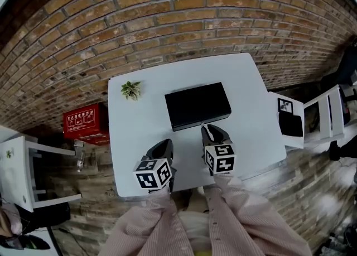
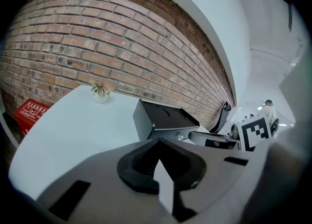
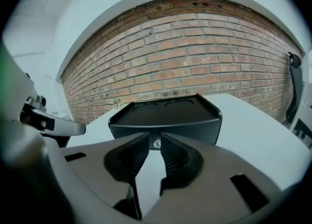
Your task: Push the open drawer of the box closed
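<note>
**Head view.** A white table (image 1: 134,138) before a brick wall bears a black box (image 1: 198,104) near its middle and a small plant (image 1: 131,89) toward the far left corner. The left gripper (image 1: 163,148) lies over the near part of the table, well apart from the box. The right gripper (image 1: 213,132) points at the box's near face, its tips just beside it.

**Left gripper view.** The left gripper (image 2: 157,141) has its jaws drawn together at the tips, with nothing between them. The box (image 2: 161,115) stands ahead and to the right, seen from one corner.

**Right gripper view.** The right gripper (image 3: 155,136) has its jaws partly apart — a narrow gap, gripping nothing. The drawer front (image 3: 195,130) fills the box's (image 3: 165,113) near face, and its small round knob (image 3: 157,143) shows in the gap, level with the tips. Contact between tips and drawer front cannot be told — nor how far the drawer stands out.
</note>
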A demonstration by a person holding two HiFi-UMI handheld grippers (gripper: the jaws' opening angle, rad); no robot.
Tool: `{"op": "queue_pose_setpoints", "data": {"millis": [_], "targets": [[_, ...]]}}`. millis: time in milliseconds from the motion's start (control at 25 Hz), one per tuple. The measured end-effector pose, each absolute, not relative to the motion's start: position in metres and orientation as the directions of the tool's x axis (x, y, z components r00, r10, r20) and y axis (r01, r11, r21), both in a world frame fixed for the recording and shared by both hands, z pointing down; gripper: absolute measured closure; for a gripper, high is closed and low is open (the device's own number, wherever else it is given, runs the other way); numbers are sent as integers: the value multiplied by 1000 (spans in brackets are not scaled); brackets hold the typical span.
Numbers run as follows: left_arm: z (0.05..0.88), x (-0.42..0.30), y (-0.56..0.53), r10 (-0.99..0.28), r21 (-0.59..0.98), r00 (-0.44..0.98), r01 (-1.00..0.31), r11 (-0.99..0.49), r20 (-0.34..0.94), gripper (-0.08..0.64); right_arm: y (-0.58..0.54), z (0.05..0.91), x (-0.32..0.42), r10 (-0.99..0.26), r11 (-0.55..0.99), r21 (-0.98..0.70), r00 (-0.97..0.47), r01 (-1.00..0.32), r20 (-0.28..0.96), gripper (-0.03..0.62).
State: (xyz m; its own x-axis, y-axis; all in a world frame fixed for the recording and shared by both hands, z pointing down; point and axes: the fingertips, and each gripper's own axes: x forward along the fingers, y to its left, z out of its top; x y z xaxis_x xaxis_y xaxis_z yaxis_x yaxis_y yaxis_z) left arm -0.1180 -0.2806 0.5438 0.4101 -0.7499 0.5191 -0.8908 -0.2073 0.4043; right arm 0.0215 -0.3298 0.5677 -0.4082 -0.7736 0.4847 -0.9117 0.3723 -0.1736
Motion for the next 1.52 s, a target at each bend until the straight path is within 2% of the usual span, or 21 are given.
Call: {"op": "queue_pose_setpoints", "data": {"millis": [480,920,1520], "targets": [[475,-110,-268,-813,321,460,-878,-356,356,565,-306,498,27,-804,463,-154,-487,-873,342,589],[415,-124,-255,-869,224,443,-890,-397,219,565,-286,427,33,-805,540,-194,-569,-819,165,589],[367,-141,-250,-906,131,401,-914,-385,137,565,-277,372,52,-844,523,-171,-536,-835,33,589]]}}
